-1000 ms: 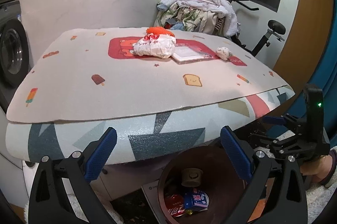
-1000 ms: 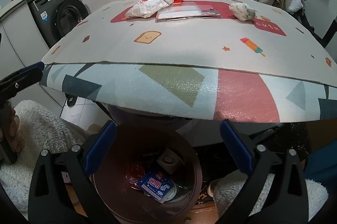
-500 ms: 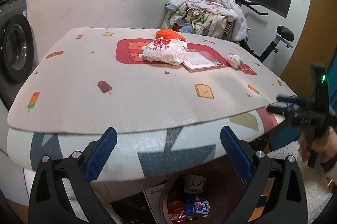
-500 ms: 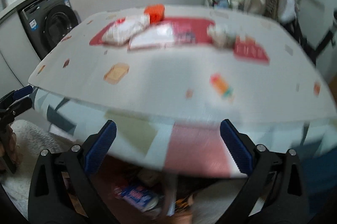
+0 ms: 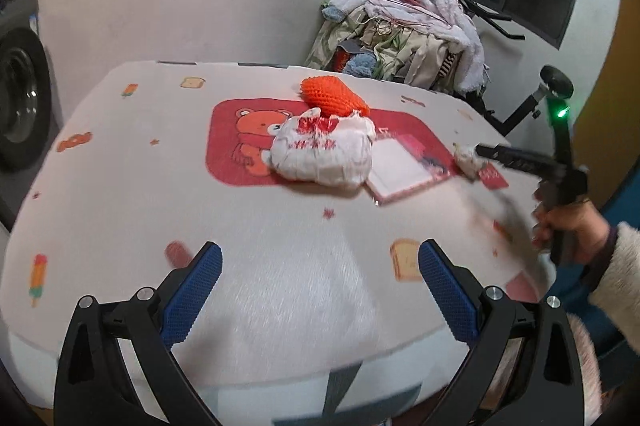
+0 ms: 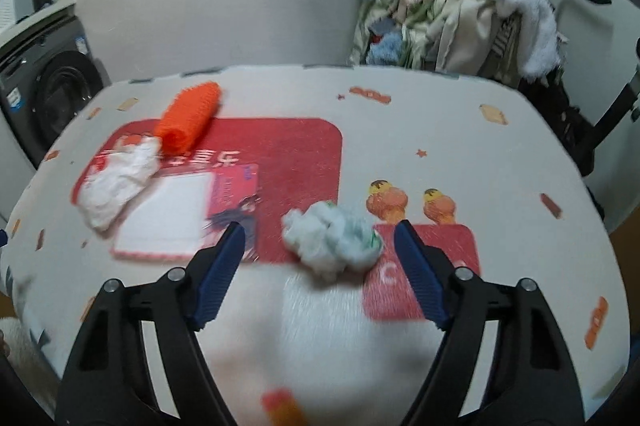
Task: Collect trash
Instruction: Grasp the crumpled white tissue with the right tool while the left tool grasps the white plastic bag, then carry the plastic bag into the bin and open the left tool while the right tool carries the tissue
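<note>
- A second ago both grippers hung low at the table's near edge, looking down into the brown bin with its wrappers; now both views are up over the tabletop — the bin is out of sight, so one drop looks finished and the next pickup is starting.
- The right gripper (image 6: pixel 318 258) has swung in on the crumpled tissue wad (image 6: pixel 332 240), which sits right between its wide-spread blue pads (image 6: pixel 218 272), touching neither as far as the blur lets me tell. Nothing is held yet.
- From the left wrist view, that same wad (image 5: pixel 466 156) lies at 3 o'clock on the printed table mat (image 5: pixel 120 186), with the right gripper's dark fingers reaching in over it.
- The left gripper (image 5: pixel 320 290) hovers at the mat's 6 o'clock edge, jaws wide apart and empty.
- Still to collect: the white plastic bag (image 5: pixel 324 150) near the middle, the orange foam net (image 5: pixel 334 98) just behind it at 12 o'clock, and the flat pink-edged packet (image 5: pixel 400 166) touching the bag's right side.
- My read: closing on the wad comes next (it's soft, so a firm squeeze should hold it) — then back to the bin.
</note>
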The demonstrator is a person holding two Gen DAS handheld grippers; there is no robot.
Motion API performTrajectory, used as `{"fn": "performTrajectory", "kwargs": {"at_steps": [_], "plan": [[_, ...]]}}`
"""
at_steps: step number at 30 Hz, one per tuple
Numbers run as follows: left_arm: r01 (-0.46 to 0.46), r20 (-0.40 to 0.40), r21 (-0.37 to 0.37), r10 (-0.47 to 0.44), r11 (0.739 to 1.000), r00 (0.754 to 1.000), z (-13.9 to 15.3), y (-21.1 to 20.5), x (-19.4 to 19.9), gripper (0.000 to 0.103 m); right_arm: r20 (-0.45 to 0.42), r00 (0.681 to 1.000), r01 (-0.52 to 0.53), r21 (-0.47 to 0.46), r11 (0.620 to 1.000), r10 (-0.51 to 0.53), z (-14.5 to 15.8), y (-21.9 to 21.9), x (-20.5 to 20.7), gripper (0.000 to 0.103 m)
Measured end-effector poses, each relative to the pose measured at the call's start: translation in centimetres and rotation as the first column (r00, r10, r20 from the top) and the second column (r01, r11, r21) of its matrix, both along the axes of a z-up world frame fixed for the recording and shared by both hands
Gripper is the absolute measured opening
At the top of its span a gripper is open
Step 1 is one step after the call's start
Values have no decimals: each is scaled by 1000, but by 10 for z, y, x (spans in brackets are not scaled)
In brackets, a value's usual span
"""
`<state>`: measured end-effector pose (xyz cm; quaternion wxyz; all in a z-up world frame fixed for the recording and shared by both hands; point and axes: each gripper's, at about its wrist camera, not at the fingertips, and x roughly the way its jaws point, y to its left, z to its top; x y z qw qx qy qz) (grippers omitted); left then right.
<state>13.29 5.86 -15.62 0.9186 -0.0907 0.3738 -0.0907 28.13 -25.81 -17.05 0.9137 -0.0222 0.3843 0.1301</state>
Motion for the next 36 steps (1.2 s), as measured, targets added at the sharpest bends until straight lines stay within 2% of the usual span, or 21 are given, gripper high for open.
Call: {"fn": "performTrajectory", "kwargs": {"at_steps": [3,5,6,9,15,18,22,24,26,27,28,31,34,36], "plan": [[0,-24,-31,0,1000,1000,-3,1,21,96,-65,998,11,-32,999,-13,-16,6,26,74],[-2,-50,-55,-1,998,999,-6,1,35,96,-108,994,-3,-55,998,-3,-25,10,32,69],[-1,-59,-64,-2,998,998,-8,1,39,96,-115,993,-11,-91,996,0,-28,12,32,62],[-4,-87,-86,-3,996,996,-12,2,59,96,-109,993,-50,-79,996,42,-26,12,26,58],[-21,-133,-105,7,994,991,-26,0,119,96,-26,996,-86,-15,996,86,-1,11,-5,58],[-56,-150,-112,39,992,988,-34,2,143,96,-4,995,-97,37,995,97,10,10,-19,58],[-122,-215,-166,84,979,973,-51,9,173,96,21,994,-111,58,992,110,18,11,-37,58],[-126,-216,-150,92,981,972,-54,7,178,95,28,993,-115,64,991,113,19,11,-44,58],[-119,-216,-108,94,987,972,-53,0,178,81,29,993,-115,69,991,113,19,10,-51,58],[-100,-213,-123,72,987,974,-53,0,177,54,30,993,-114,71,991,112,19,10,-55,58],[-82,-217,-148,49,986,975,-53,-2,174,49,30,993,-114,72,991,112,20,10,-57,58],[-38,-194,-108,16,993,981,-44,-7,162,38,39,993,-116,75,990,113,21,12,-70,58],[9,-172,-72,-21,997,985,-31,-10,146,31,42,993,-117,93,989,113,21,13,-82,58],[40,-154,-46,-46,998,987,-21,-12,133,31,41,993,-116,109,987,112,23,14,-90,58]]}}
